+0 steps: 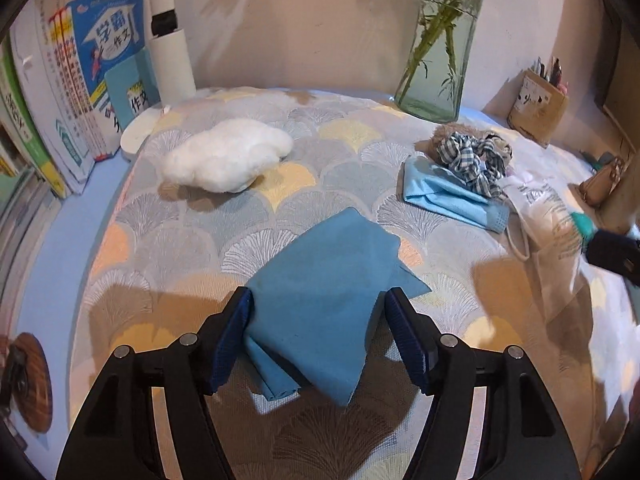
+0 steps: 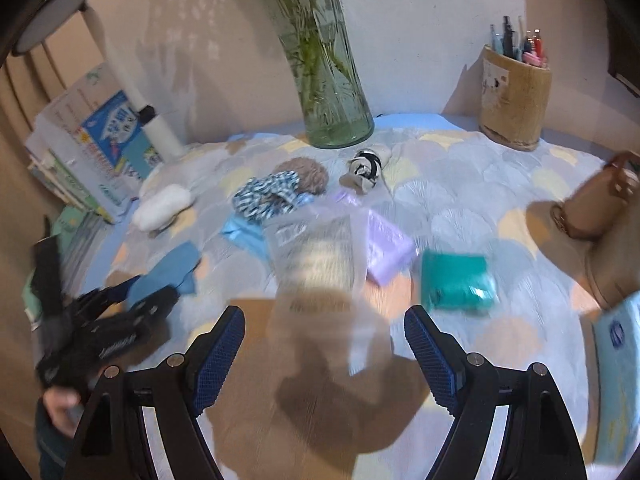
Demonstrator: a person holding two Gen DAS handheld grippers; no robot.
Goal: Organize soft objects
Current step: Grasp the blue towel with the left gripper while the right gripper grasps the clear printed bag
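A folded blue cloth [image 1: 320, 300] lies on the patterned table cover, right between the open jaws of my left gripper [image 1: 318, 320]; the pads stand at its two sides. It also shows in the right wrist view [image 2: 168, 272]. A white cotton wad [image 1: 228, 156] lies far left. A checked scrunchie [image 1: 472, 156] and a brown furry thing [image 1: 444, 134] rest on a light blue cloth [image 1: 444, 192]. My right gripper [image 2: 324, 344] is open and empty above a clear plastic bag [image 2: 316, 256]. A purple pack [image 2: 386, 246], a teal pack [image 2: 456, 280] and a striped scrunchie [image 2: 366, 170] lie beyond.
A glass vase with green stems [image 2: 328, 92] stands at the back middle. A pen holder [image 2: 514, 100] stands back right, a tan bag [image 2: 600, 208] at the right edge. Books [image 1: 80, 92] and a white lamp post [image 1: 170, 60] line the left side.
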